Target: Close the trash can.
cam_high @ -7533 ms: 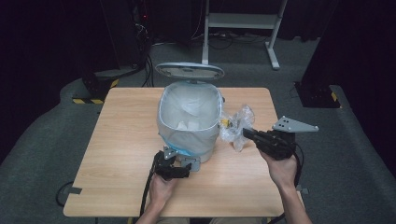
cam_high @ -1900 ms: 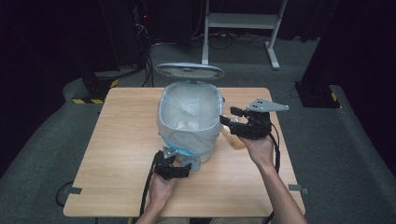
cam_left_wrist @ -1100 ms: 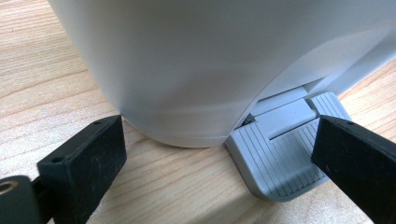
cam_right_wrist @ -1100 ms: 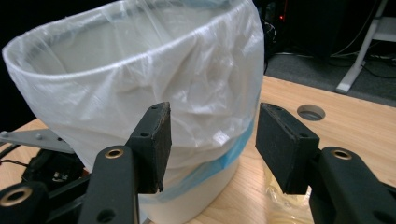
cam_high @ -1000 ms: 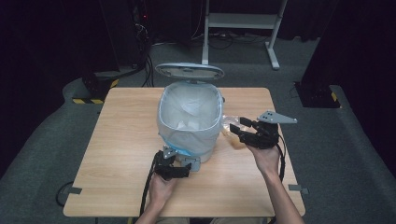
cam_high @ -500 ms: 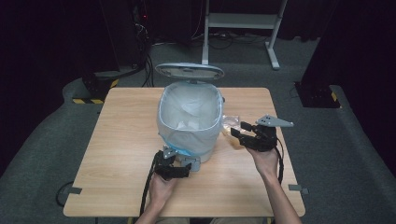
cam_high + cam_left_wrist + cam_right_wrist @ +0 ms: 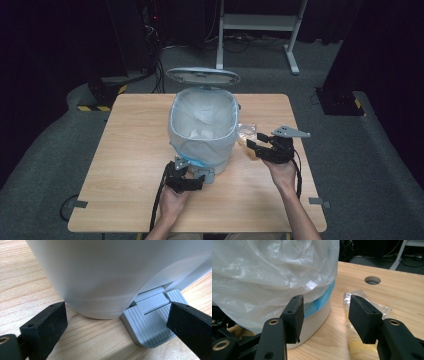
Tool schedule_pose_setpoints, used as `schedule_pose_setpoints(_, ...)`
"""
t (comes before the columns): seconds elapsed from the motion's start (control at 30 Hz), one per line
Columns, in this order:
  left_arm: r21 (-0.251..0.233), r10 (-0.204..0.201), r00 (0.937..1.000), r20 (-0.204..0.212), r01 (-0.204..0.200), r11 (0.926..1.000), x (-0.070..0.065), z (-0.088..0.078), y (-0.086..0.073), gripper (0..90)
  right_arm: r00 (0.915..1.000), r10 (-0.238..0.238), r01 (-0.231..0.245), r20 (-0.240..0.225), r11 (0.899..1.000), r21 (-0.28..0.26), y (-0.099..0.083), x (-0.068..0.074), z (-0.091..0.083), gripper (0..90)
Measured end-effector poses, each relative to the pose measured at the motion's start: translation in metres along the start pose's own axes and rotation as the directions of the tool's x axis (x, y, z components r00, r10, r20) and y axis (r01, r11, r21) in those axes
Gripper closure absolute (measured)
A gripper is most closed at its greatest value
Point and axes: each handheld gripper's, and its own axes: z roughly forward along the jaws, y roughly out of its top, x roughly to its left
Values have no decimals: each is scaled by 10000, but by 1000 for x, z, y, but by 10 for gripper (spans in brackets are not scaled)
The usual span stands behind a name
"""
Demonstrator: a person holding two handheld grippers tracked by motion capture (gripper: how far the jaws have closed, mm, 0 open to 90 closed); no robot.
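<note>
Centrally on the light wooden table (image 7: 130, 150) stands a white plastic pedal bin (image 7: 202, 127) lined with a translucent plastic bag (image 7: 274, 270) edged in blue, its grey lid (image 7: 202, 76) tipped up at the far side. At the bin's near base, the left gripper (image 7: 184, 177) rests low on the table, its jaws spread wide either side of the ribbed grey foot pedal (image 7: 150, 323). Right of the bin, the right gripper (image 7: 256, 145) hovers with jaws apart, empty, just above a crumpled clear wrapper (image 7: 362, 302) lying on the wood beside the bin
</note>
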Motion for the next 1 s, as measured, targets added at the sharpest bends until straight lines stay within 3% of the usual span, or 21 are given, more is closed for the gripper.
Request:
schedule_pose_setpoints(0.33, -3, -1, 10000, 0, 1, 10000, 0, 0, 0, 32, 9994, 218, -222, 265, 9997, 120, -10, -7, 6, 459)
schedule_pose_setpoints(1.0, -5, -5, 10000, -1, 5, 10000, 0, 0, 0, 31, 9959, 107, -193, 904, 9953, 949, -26, -19, 34, 458)
